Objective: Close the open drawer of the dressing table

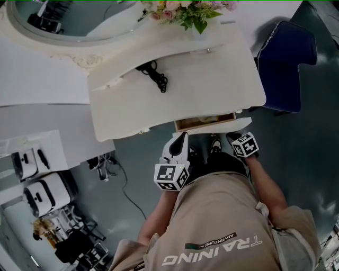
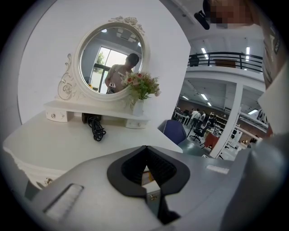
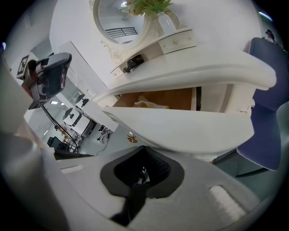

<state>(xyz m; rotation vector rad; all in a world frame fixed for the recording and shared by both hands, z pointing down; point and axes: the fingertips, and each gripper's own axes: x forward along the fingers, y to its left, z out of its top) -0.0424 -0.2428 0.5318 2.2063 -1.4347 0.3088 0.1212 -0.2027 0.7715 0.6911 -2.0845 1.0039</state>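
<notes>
Open drawer (image 1: 206, 124), wooden inside, under white dressing table (image 1: 201, 79)

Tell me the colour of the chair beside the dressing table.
The chair is dark blue; the head view shows it best.

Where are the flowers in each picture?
Head view: flowers at the top edge, near the middle.
Left gripper view: flowers in the middle, at the mirror's right rim.
Right gripper view: flowers at the top edge, mostly leaves.
Shared landmark: the round mirror beside them.
</notes>
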